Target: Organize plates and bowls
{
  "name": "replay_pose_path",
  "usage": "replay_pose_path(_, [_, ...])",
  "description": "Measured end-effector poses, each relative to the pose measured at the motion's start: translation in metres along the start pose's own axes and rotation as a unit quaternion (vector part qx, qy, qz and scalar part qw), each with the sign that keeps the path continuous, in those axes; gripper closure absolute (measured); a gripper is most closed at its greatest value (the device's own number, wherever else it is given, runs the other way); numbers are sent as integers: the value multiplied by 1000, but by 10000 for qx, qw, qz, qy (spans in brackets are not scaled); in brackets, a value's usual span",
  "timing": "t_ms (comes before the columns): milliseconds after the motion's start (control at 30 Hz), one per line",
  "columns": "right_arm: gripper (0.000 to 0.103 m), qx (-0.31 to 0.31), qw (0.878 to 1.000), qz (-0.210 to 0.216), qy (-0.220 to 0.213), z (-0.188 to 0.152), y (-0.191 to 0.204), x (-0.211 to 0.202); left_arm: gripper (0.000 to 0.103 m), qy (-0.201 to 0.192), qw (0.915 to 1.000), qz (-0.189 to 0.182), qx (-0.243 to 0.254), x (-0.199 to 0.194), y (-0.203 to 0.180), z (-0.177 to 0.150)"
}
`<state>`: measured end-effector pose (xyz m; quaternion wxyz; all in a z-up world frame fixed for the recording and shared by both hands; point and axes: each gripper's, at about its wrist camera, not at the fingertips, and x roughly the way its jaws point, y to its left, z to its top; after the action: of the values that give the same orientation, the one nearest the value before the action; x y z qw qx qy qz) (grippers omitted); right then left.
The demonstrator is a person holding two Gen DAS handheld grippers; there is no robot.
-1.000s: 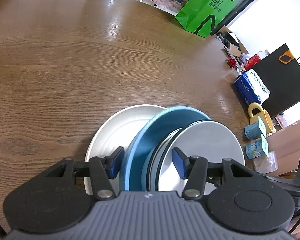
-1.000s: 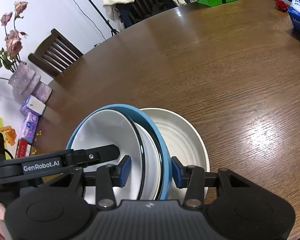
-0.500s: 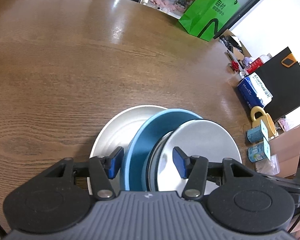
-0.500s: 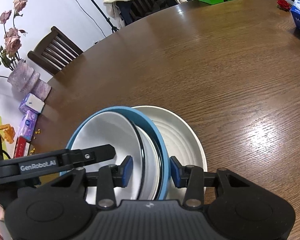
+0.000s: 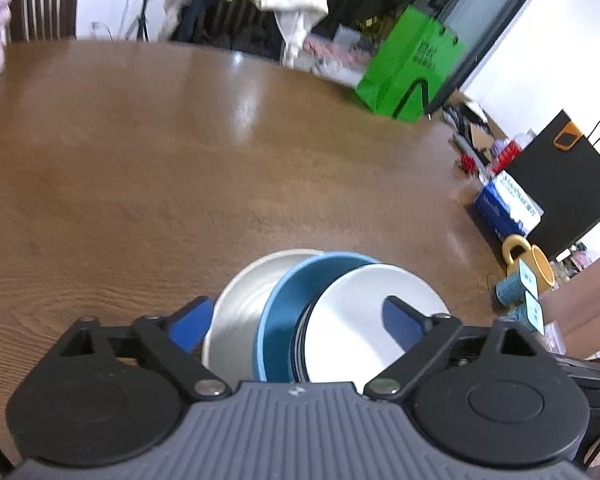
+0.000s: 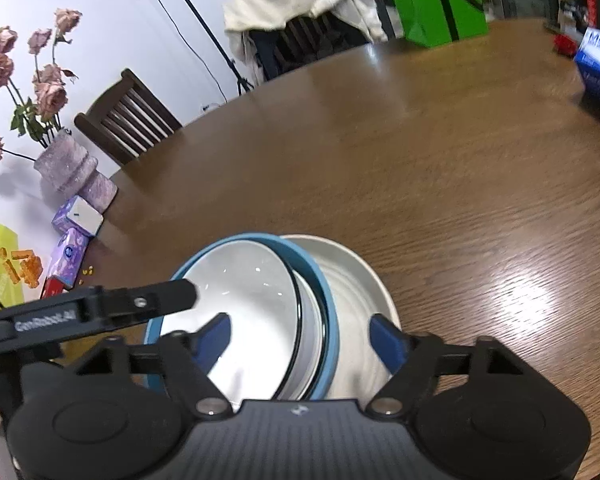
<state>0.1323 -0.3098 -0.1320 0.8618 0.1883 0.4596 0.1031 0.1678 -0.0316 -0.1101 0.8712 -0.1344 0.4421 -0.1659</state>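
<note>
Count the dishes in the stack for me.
3 visible: white bowl innermost, blue bowl around it, cream plate underneath on the table. More may hide inside.

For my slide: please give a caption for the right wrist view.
Right gripper opening above nested white bowl, blue bowl and plate.

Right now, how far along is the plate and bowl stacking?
Looks nearly done: black-rimmed white bowl sits in the blue bowl on the cream plate. Both the left hand-held gripper and right hand-held gripper are opening, gripping nothing. No other dishes visible.
</note>
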Motion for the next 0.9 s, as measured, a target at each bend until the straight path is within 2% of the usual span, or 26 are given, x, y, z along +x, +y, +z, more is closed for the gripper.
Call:
replay_pose_path(133, [12, -295, 9988, -90, -369, -5, 3, -18, 0, -496, 9983, 306, 98, -29, -5, -9])
replay_pose_path(200, [1, -458, 9972, -169, -568, -9, 8, -26, 0, -746, 9960, 434, 216, -45, -6, -17])
replay_pose_path(500, [0, -892, 9880, -573, -1120, -42, 39, -60, 0, -1488, 9838, 849, 519, -105, -10, -56])
replay_pose_path(767, [0, -1069, 9789, -673, -1607, -97, 67, -111, 0, -1800, 9753, 1174, 516, -175, -9, -121])
replay_pose_path(900, [0, -1153, 9775, -635, -1650, -128, 79, -135, 0, -1905, 9725, 1249, 488, -210, -8, -154])
